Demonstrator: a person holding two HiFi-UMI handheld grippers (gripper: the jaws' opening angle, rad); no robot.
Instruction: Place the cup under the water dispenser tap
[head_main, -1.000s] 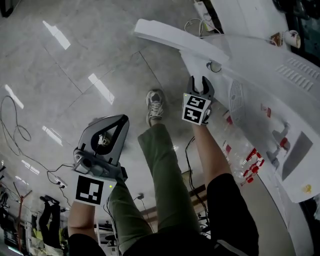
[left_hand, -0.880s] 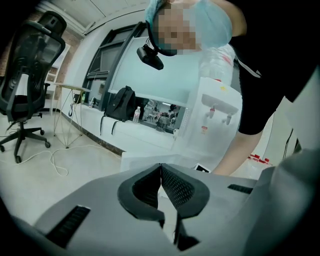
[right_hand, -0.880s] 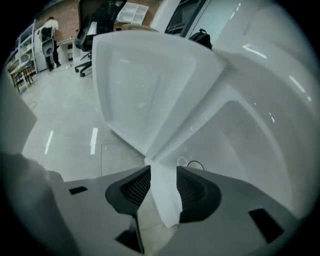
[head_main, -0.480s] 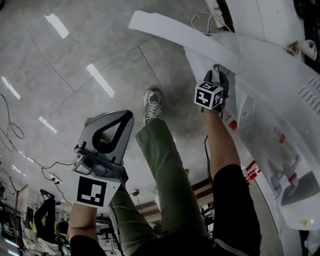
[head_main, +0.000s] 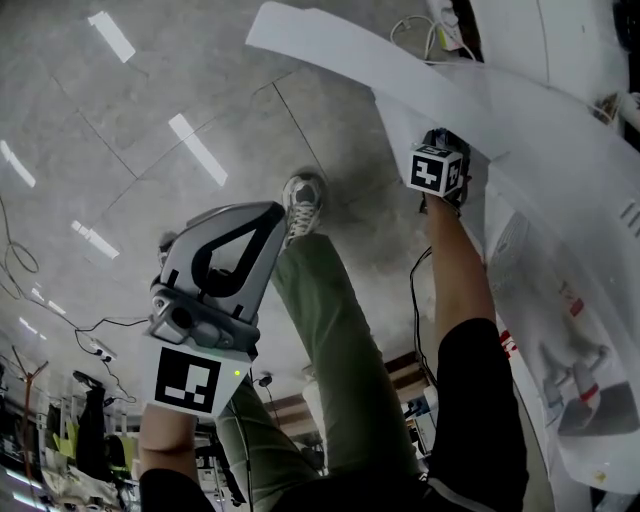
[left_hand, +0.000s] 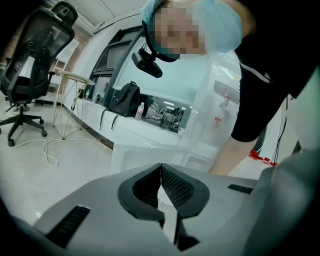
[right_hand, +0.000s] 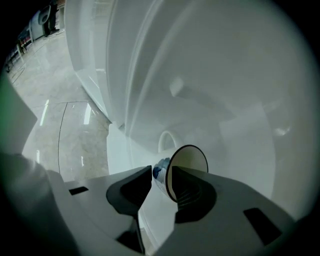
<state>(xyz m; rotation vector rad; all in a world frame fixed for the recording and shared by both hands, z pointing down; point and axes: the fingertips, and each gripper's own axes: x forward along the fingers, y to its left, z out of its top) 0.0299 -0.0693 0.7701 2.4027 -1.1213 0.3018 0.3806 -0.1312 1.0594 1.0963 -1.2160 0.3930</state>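
A white cup (right_hand: 191, 160) with a blue pattern and a loop handle sits against the white water dispenser (right_hand: 200, 75). My right gripper (right_hand: 161, 173) is shut on the cup wall, one jaw outside and the other across its mouth. In the head view the right gripper (head_main: 440, 148) is pressed up to the dispenser (head_main: 545, 140); its jaws and the cup are hidden behind the marker cube. My left gripper (head_main: 272, 214) is low at the left, shut and empty, as the left gripper view (left_hand: 160, 168) confirms. The tap panel (head_main: 585, 395) is blurred at the lower right.
The person's leg in green trousers and a grey shoe (head_main: 303, 198) stand on the glossy tiled floor (head_main: 130, 120). Cables (head_main: 95, 345) trail at the lower left. An office chair (left_hand: 30, 55) and a counter (left_hand: 145, 127) show in the left gripper view.
The right gripper, open and short of the dispenser a second ago, has moved up and right against it and stands round the cup. The left gripper has stayed roughly in place.
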